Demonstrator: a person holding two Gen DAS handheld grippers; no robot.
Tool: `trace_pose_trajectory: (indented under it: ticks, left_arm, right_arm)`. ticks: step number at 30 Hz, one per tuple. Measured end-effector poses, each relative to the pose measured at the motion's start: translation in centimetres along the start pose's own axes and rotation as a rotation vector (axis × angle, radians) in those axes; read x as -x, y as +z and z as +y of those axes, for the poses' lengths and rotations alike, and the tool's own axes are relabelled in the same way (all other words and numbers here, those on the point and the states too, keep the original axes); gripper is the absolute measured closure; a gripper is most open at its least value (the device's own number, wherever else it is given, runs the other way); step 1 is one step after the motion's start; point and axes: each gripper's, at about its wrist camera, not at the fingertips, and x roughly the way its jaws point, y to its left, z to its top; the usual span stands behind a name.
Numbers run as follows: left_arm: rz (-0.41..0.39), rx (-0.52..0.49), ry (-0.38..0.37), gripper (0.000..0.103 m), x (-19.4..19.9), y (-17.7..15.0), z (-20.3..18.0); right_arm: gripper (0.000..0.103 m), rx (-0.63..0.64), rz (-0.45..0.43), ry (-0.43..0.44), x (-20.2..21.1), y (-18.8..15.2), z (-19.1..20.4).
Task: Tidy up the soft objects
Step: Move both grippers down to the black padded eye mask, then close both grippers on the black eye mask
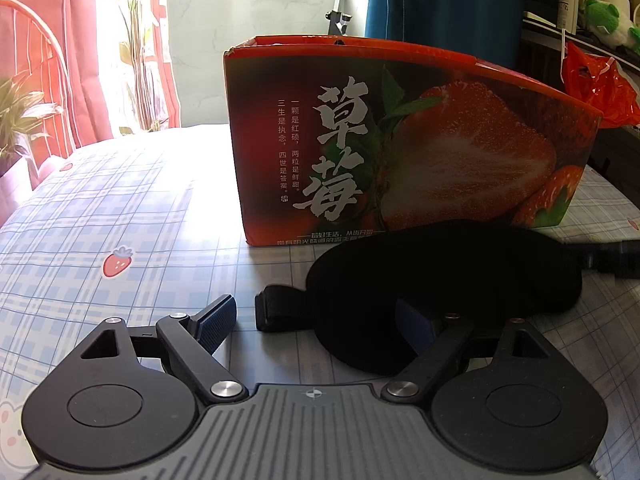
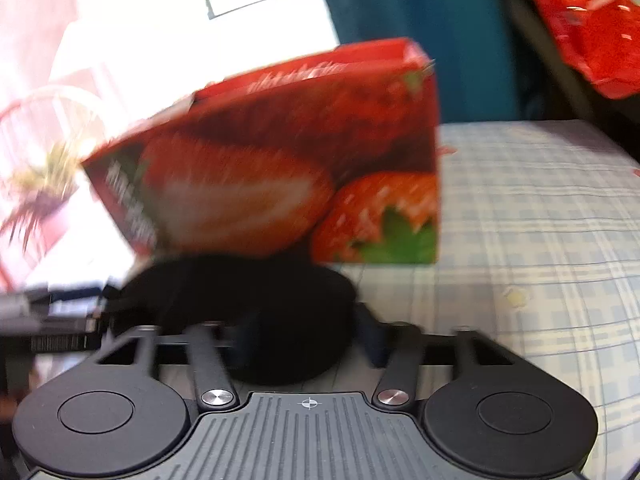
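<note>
the black eye mask [image 1: 440, 280] lies on the checked bench [image 1: 120, 208], lower right of frame, before the strawberry box [image 1: 400, 140]. left claw [image 1: 320, 320] gapes wide, empty. right claw [image 2: 296, 336]: blurred, grip unclear.

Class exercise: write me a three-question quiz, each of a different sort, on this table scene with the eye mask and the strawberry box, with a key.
1. True or false: the black eye mask lies inside the strawberry box.
2. Multiple choice: the tablecloth is printed with A) lemons B) strawberries C) stars.
3. Short answer: which gripper has its fingers spread wide with one finger clear of the mask?

Key
1. False: it lies on the cloth in front of the box.
2. B.
3. The left gripper; its left finger stands on bare cloth. The right gripper is blurred and sits narrower at the mask.
</note>
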Motion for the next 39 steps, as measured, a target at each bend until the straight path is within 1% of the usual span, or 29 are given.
trace_pose_trajectory:
  ticks: [4, 6, 8, 12, 14, 16, 17, 19, 21, 23, 26, 29, 34, 39]
  left_arm:
    - [0.000, 0.000, 0.000, 0.015, 0.0, 0.0, 0.0]
    - [0.000, 0.000, 0.000, 0.015, 0.0, 0.0, 0.0]
    - [0.000, 0.000, 0.000, 0.015, 0.0, 0.0, 0.0]
    - [0.001, -0.001, 0.002, 0.015, 0.0, 0.0, -0.1]
    - [0.001, -0.001, 0.003, 0.015, 0.0, 0.0, -0.1]
    - [0.001, -0.002, 0.002, 0.015, 0.1, 0.0, -0.1]
    - [0.001, -0.002, 0.002, 0.015, 0.0, 0.0, -0.1]
    - [0.001, -0.002, 0.002, 0.015, 0.0, 0.0, -0.1]
    - [0.001, -0.002, 0.001, 0.015, 0.0, 0.0, -0.1]
    - [0.001, 0.000, 0.000, 0.015, 0.1, 0.0, -0.1]
    - [0.000, 0.004, -0.003, 0.015, 0.1, 0.0, 0.0]
    - [0.000, 0.012, -0.003, 0.015, 0.1, 0.0, 0.2]
    - [-0.007, 0.040, -0.021, 0.015, 0.2, -0.1, 0.8]
    - [-0.009, 0.073, -0.047, 0.016, 0.3, -0.2, 2.0]
  right_arm:
    - [0.081, 0.005, -0.092, 0.003, 1.0, -0.5, -0.1]
    - [0.083, -0.012, -0.131, 0.030, 1.5, -1.0, -0.4]
    - [0.083, -0.025, -0.149, 0.064, 1.8, -1.4, -0.7]
    - [0.081, -0.027, -0.145, 0.112, 1.8, -1.6, -0.9]
    - [0.076, -0.012, -0.140, 0.131, 1.8, -1.6, -0.9]
    - [0.073, -0.002, -0.134, 0.141, 1.6, -1.5, -0.6]
    - [0.069, -0.001, -0.135, 0.144, 1.6, -1.6, -0.5]
    - [0.068, -0.009, -0.128, 0.151, 1.5, -1.6, -0.6]
    - [0.070, -0.027, -0.119, 0.145, 1.3, -1.6, -0.8]
    - [0.083, -0.048, -0.114, 0.132, 1.2, -1.6, -1.1]
    - [0.091, -0.068, -0.108, 0.102, 1.1, -1.6, -1.4]
    - [0.093, -0.054, -0.111, 0.077, 1.0, -1.8, -1.2]
    - [0.094, -0.006, -0.099, 0.079, 0.9, -1.8, -0.8]
    - [0.094, -0.006, -0.080, 0.078, 0.5, -1.6, -0.8]
